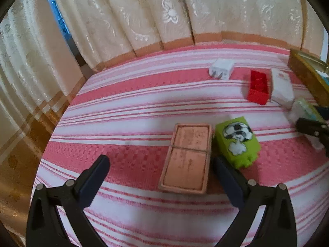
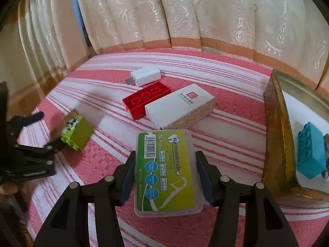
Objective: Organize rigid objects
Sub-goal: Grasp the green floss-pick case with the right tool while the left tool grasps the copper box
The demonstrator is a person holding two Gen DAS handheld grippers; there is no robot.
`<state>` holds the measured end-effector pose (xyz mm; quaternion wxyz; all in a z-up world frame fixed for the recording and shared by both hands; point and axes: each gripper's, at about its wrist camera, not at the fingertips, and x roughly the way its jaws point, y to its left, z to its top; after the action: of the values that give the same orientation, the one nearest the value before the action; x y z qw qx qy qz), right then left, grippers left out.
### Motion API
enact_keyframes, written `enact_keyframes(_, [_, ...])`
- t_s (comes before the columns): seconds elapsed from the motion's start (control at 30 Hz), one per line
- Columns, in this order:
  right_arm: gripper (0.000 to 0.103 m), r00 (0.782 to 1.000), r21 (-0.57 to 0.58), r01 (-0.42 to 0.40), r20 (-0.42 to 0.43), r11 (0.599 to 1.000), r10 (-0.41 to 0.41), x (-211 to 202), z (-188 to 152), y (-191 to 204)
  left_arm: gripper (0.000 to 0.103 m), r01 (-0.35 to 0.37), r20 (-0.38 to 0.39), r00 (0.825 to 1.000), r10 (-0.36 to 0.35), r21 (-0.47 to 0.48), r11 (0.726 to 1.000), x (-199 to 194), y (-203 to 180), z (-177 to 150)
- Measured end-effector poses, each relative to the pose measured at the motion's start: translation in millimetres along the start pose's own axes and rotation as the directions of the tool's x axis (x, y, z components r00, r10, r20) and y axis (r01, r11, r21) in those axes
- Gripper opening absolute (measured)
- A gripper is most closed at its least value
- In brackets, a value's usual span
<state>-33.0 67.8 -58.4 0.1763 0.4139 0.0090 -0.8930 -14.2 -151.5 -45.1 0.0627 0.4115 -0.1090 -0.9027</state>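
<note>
My right gripper (image 2: 165, 171) is shut on a clear floss-pick box with a green label (image 2: 164, 170); its pads press on the box's two long sides just above the striped cloth. My left gripper (image 1: 160, 159) stands wide open, low over the cloth. A flat pink box (image 1: 188, 158) lies between its fingers without touching them. The right finger sits in the gap between that box and a lime-green block with a football picture (image 1: 236, 142). In the right wrist view, the left gripper (image 2: 50, 129) reaches in beside the green block (image 2: 76, 133).
Farther back lie a white charger plug (image 2: 146, 76), a red brick (image 2: 146, 99) and a white carton (image 2: 178, 105), close together. A gold-rimmed tray (image 2: 275, 133) at the right holds a blue brick (image 2: 310, 154). Cream curtains hang behind the pink-striped cloth (image 1: 127, 111).
</note>
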Motion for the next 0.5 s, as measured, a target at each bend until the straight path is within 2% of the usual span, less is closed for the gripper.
enact_keyframes(0.07, [0.058, 1.0, 0.007, -0.008, 0.002, 1.0, 0.008, 0.5, -0.1, -0.9, 0.103, 0.015, -0.013, 1.0, -0.016, -0.035, 0.999, 4.2, 5.0, 2.0])
enact_keyframes(0.13, [0.058, 1.0, 0.005, -0.006, 0.002, 1.0, 0.006, 0.6, -0.6, 1.1, 0.103, 0.061, -0.042, 0.997, -0.066, -0.112, 0.992, 10.5, 15.1, 2.4])
enact_keyframes(0.23, [0.058, 1.0, 0.013, -0.013, 0.005, 1.0, 0.013, 0.7, -1.1, 2.1, 0.103, 0.146, -0.065, 0.984, -0.168, -0.258, 0.955, 20.2, 33.5, -1.4])
enact_keyframes(0.3, [0.058, 1.0, 0.017, -0.02, 0.006, 1.0, 0.02, 0.5, -1.4, 1.9, 0.103, 0.12, -0.077, 0.987, -0.143, -0.247, 0.961, 20.7, 29.5, -0.6])
enact_keyframes(0.43, [0.058, 0.999, 0.022, -0.031, 0.008, 0.999, 0.031, -0.6, -2.4, -1.2, 0.103, 0.113, -0.078, 0.988, -0.137, -0.255, 0.96, 20.1, 26.4, -1.3])
enact_keyframes(0.5, [0.058, 0.999, 0.025, -0.034, 0.009, 0.999, 0.034, -0.9, -2.6, -1.4, 0.098, 0.126, -0.068, 0.987, -0.147, -0.25, 0.96, 18.4, 25.3, -1.2])
